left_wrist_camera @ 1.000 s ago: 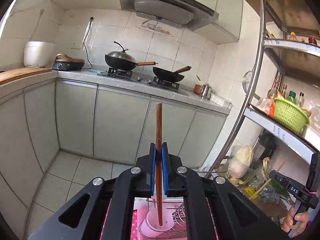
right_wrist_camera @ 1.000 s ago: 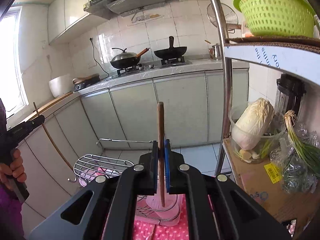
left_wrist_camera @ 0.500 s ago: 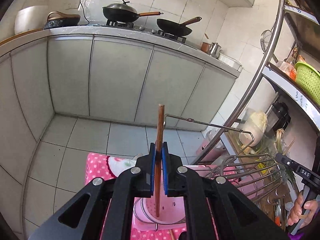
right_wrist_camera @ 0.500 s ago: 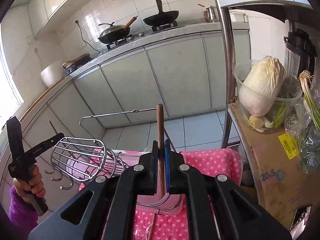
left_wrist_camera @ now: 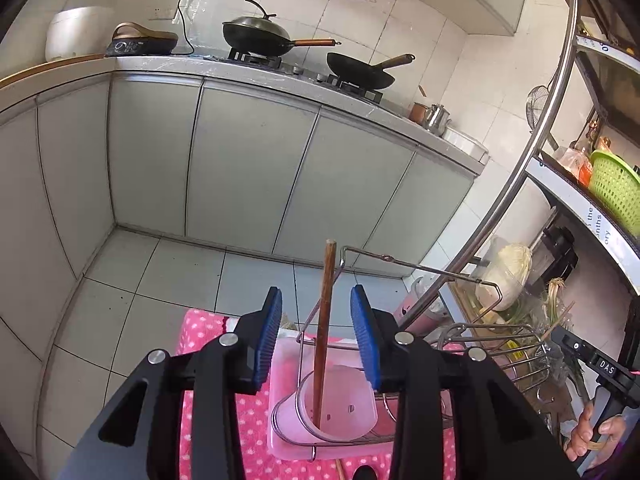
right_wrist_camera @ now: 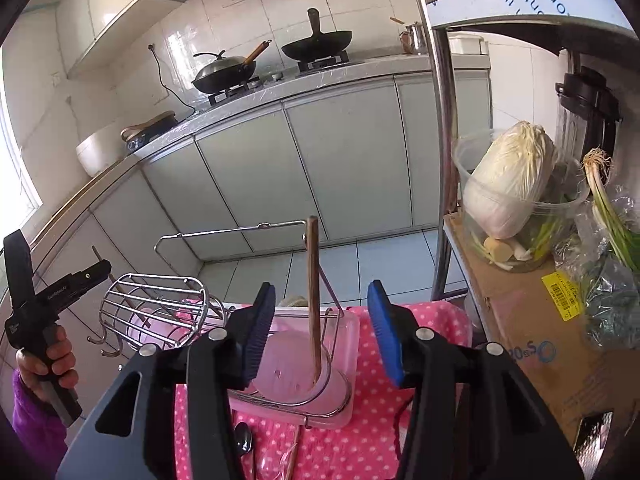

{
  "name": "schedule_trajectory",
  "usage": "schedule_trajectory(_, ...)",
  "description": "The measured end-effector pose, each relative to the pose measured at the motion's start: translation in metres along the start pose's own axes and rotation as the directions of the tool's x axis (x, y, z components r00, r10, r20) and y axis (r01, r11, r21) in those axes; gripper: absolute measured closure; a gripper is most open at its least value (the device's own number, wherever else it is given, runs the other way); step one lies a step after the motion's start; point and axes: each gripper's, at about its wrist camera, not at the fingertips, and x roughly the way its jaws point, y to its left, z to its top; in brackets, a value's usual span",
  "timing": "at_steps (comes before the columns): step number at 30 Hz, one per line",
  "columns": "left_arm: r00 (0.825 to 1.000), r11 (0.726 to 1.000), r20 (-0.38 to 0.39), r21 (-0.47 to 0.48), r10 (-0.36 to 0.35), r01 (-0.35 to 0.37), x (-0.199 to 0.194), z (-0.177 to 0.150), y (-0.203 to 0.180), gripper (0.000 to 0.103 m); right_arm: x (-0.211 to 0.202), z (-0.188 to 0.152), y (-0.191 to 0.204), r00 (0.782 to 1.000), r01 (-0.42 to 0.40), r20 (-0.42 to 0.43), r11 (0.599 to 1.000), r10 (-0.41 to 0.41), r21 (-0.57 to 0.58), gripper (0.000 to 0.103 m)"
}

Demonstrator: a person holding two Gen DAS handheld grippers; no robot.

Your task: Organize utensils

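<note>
Kitchen cabinets [left_wrist_camera: 248, 168] and a tiled floor fill the background as two hand-held grippers hang over a pink dotted cloth [right_wrist_camera: 420, 320] where a wire utensil rack [left_wrist_camera: 404, 264] stands. Seen from the left wrist, the left gripper [left_wrist_camera: 316, 332] has its blue pads spread and opening, and a brown chopstick [left_wrist_camera: 323, 320] stands between them touching neither, its long axis near upright with the top leaning slightly toward 1 o'clock and its lower end down in the pink cup [left_wrist_camera: 340, 408] at 6 o'clock. The right wrist view shows much the same: the right gripper [right_wrist_camera: 322, 332] is opening, pads apart, and a second chopstick [right_wrist_camera: 313, 300] rises between them free of both, its foot in a pink holder [right_wrist_camera: 288, 376] inside the wire ring, its top near the rack's handle bar at 12 o'clock. Both grippers point forward and downward, jaws level with the sticks' middles. Each hand is nearest its own stick; judging by the clear gaps, both sticks look delivered, so the coming move likely turns on drawing each claw back toward 6 o'clock along the jaw line without brushing the upright shaft. More utensils, including a dark spoon [right_wrist_camera: 243, 444], lie on the cloth at 7 o'clock of the right gripper, probably next. Each view catches the person's other hand, the left one [right_wrist_camera: 44, 356] at 9 o'clock
</note>
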Motion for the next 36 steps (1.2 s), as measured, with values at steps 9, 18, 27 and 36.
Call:
schedule_trajectory(9,1.0,1.0,0.011,-0.018,0.006,-0.006,-0.038,-0.014,0.011,0.068,-0.031,-0.031,-0.004,1.0,0.0,0.006,1.0,0.0,0.012,0.054)
schedule_trajectory(18,0.998,1.0,-0.058,-0.027,-0.001,-0.001,-0.07,-0.068,0.009,0.068,-0.051,-0.092,0.01,0.998,-0.049,-0.031,0.999,0.05,0.02,0.054)
schedule_trajectory(27,0.971,1.0,-0.239,-0.02,-0.027,0.023,-0.057,-0.154,0.006,0.068,-0.039,-0.137,0.028,0.986,-0.078,-0.146,0.997,0.082,0.027,0.054)
schedule_trajectory(36,0.877,0.998,-0.477,-0.064,-0.048,0.02,0.0,-0.209,0.001,0.084,-0.025,-0.167,0.026,0.975,-0.088,-0.197,0.992,0.105,0.092,0.054)
